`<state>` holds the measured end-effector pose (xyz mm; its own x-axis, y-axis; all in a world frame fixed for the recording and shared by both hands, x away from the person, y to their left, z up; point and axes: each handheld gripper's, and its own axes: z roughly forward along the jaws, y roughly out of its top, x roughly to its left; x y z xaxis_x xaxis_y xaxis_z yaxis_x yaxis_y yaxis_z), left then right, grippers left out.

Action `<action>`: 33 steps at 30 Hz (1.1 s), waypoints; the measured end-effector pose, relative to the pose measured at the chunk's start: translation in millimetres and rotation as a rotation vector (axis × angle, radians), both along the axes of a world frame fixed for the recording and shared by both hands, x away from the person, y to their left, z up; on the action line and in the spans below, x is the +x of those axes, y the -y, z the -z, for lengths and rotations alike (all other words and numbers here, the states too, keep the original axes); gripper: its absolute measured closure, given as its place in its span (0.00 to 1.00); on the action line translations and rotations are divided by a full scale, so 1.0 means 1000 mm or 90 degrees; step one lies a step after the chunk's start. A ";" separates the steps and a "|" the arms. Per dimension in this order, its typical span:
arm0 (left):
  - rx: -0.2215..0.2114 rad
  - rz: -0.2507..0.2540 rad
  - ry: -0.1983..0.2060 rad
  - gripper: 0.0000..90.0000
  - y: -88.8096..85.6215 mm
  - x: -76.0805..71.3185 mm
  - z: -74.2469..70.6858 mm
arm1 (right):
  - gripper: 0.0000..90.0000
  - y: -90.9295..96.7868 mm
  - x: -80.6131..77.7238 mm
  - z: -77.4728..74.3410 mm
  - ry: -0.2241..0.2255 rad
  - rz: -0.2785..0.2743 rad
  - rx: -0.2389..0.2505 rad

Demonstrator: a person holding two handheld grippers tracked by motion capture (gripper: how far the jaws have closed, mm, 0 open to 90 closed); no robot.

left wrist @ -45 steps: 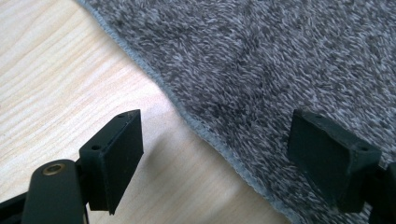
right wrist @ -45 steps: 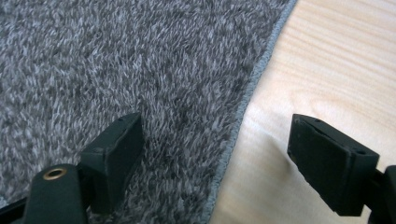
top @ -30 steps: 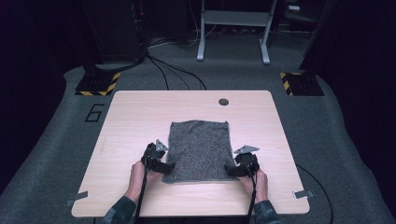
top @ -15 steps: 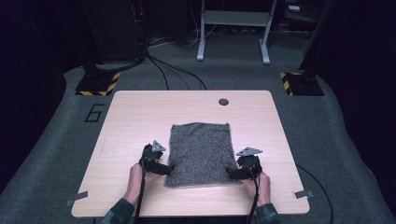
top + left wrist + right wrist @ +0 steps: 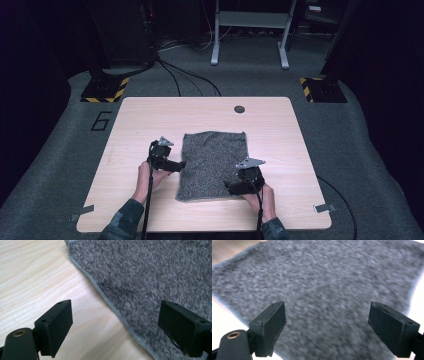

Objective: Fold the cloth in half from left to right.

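Observation:
A grey speckled cloth (image 5: 214, 162) lies flat in the middle of the light wooden table (image 5: 280, 135). At the cloth's left edge my left gripper (image 5: 179, 166) points right; its jaws have just been opening. In the left gripper view the left gripper (image 5: 116, 308) stands open and empty, and the hem of the cloth (image 5: 150, 272) runs beneath it. Over the cloth's near right corner my right gripper (image 5: 230, 187) points left. The right gripper (image 5: 327, 308) hovers open above the cloth (image 5: 324, 275), holding nothing.
A dark round grommet (image 5: 239, 108) sits in the table's far side. Tape strips mark the front corners (image 5: 81, 214) (image 5: 325, 207). Black bases with yellow stripes (image 5: 105, 90) (image 5: 320, 89) and cables lie on the floor behind the table.
Both grippers have lifted slightly. The right one has swung left, over the cloth's near right corner. The left one has shifted a little away from the person. The cloth lies as before.

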<state>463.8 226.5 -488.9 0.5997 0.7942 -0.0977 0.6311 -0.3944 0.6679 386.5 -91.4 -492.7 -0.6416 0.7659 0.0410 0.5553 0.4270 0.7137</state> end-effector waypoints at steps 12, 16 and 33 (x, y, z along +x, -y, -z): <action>0.010 -0.018 -0.018 0.06 0.004 0.039 0.001 | 0.07 -0.048 -0.008 -0.002 -0.006 -0.059 0.006; 0.004 -0.019 -0.018 0.04 0.009 0.049 -0.001 | 0.06 -0.063 -0.011 -0.001 0.000 -0.086 0.005; 0.004 -0.026 -0.024 0.15 0.022 0.085 0.005 | 0.17 -0.142 -0.032 0.008 0.013 -0.207 -0.022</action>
